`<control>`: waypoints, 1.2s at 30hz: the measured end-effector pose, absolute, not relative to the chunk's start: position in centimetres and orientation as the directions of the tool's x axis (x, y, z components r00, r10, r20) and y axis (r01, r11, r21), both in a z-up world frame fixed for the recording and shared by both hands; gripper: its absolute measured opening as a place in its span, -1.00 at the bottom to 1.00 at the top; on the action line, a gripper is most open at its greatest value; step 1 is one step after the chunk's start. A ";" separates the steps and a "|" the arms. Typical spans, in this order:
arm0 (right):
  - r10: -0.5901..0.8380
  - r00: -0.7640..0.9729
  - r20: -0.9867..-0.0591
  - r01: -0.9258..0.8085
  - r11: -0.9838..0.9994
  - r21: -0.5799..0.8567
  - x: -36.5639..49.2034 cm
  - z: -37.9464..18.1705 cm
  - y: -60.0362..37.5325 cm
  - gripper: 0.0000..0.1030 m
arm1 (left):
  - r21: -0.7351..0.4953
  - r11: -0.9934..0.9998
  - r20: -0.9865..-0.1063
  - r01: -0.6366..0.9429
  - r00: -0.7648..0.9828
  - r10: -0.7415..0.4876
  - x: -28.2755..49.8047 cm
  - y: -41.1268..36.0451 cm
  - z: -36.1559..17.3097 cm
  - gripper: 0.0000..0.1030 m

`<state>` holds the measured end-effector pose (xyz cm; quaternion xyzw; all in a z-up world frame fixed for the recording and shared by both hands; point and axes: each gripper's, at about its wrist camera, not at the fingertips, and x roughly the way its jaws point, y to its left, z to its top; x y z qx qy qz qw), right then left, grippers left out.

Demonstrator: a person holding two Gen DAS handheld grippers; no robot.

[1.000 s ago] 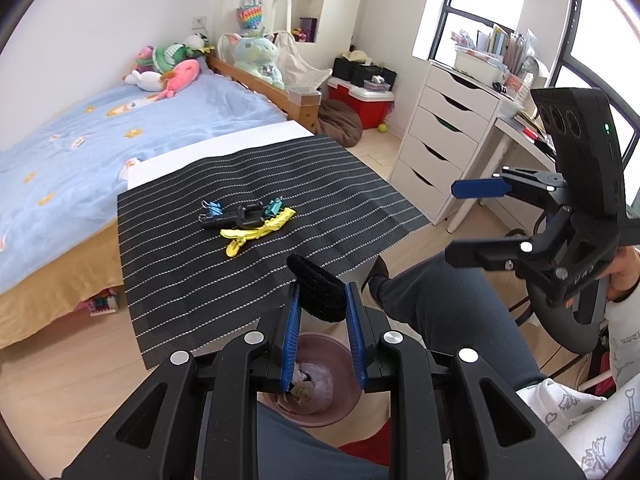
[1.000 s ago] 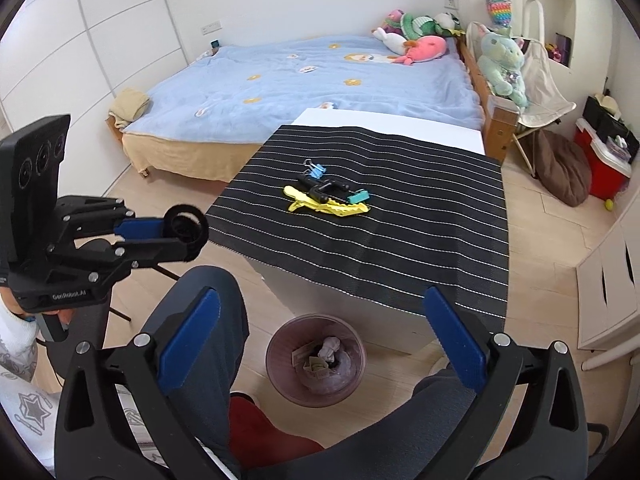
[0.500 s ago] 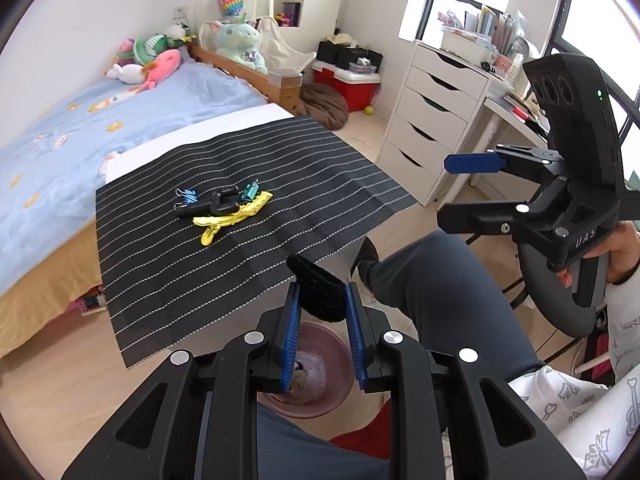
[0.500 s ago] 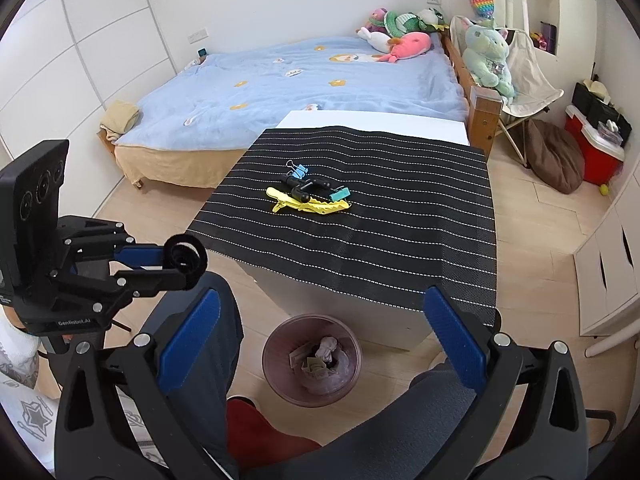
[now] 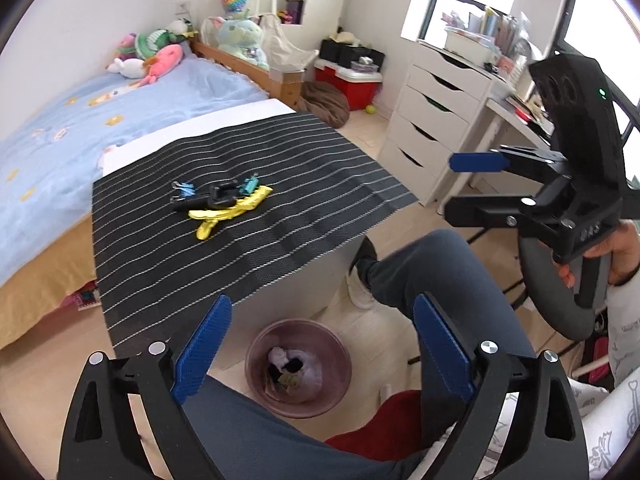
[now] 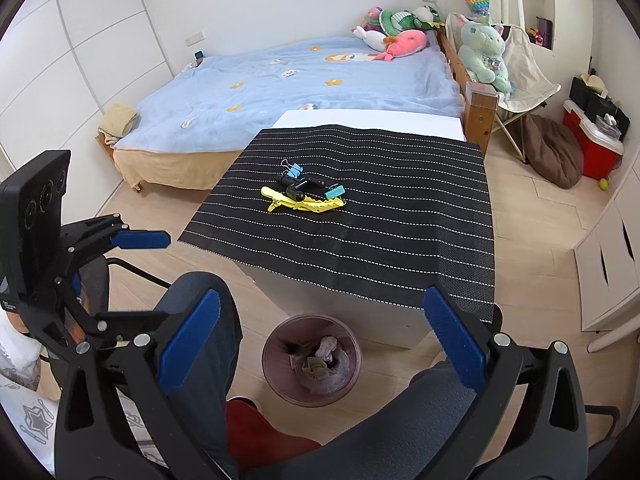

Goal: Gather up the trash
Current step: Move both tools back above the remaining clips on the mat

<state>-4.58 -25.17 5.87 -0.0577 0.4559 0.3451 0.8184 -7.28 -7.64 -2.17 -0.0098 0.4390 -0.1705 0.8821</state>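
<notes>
Hanging above the round, dull-purple plastic waste bin [image 5: 298, 364], the left hand-held gripper [image 5: 320, 344] has just been opening; its blue-padded jaws stand wide apart with nothing between them. The bin sits on the pale wooden floor [image 6: 532, 248] just in front of the white desk [image 6: 340, 312], between the knees of a seated person in dark trousers [image 5: 440, 280]. Inside it lie crumpled white paper, scraps and a small dark object [image 5: 294, 364], which is too small to identify.

The right hand-held gripper [image 6: 320, 336] is also spread wide and empty, angled down over the same bin; in the left wrist view it appears at the right edge, held by a hand [image 5: 612, 252] on its black grip.

A black mat with thin white stripes [image 6: 360, 216] covers the desk top and hangs over its near edge. Near the middle of the mat lies a small cluster: a yellow toothed hair clip [image 6: 304, 204], a black clip [image 6: 300, 186] resting across it, a light-blue binder clip [image 6: 294, 170] at the far side and a teal binder clip [image 6: 335, 191] at the right end.

Behind the desk stands a bed with a light-blue blanket [image 6: 304, 84], plush toys [image 6: 396, 36] piled at its head. A white chest of drawers [image 5: 432, 120] stands to the right in the left wrist view.
</notes>
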 end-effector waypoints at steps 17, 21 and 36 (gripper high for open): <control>0.511 0.337 -0.791 -0.628 0.748 0.215 -4.8 5.6 -24.3 0.94 | -0.194 0.958 -0.746 0.209 0.603 -0.283 -7.3 -5.7 -2.0 0.85; 0.510 0.337 -0.791 -0.627 0.748 0.215 -4.8 5.5 -24.3 0.94 | -0.199 0.960 -0.744 0.197 0.607 -0.279 -7.2 -5.4 -2.0 0.85; 0.496 0.365 -0.788 -0.632 0.753 0.181 -2.0 6.5 -23.6 0.94 | -0.165 0.970 -0.728 0.176 0.642 -0.240 -5.5 -3.9 -1.0 0.85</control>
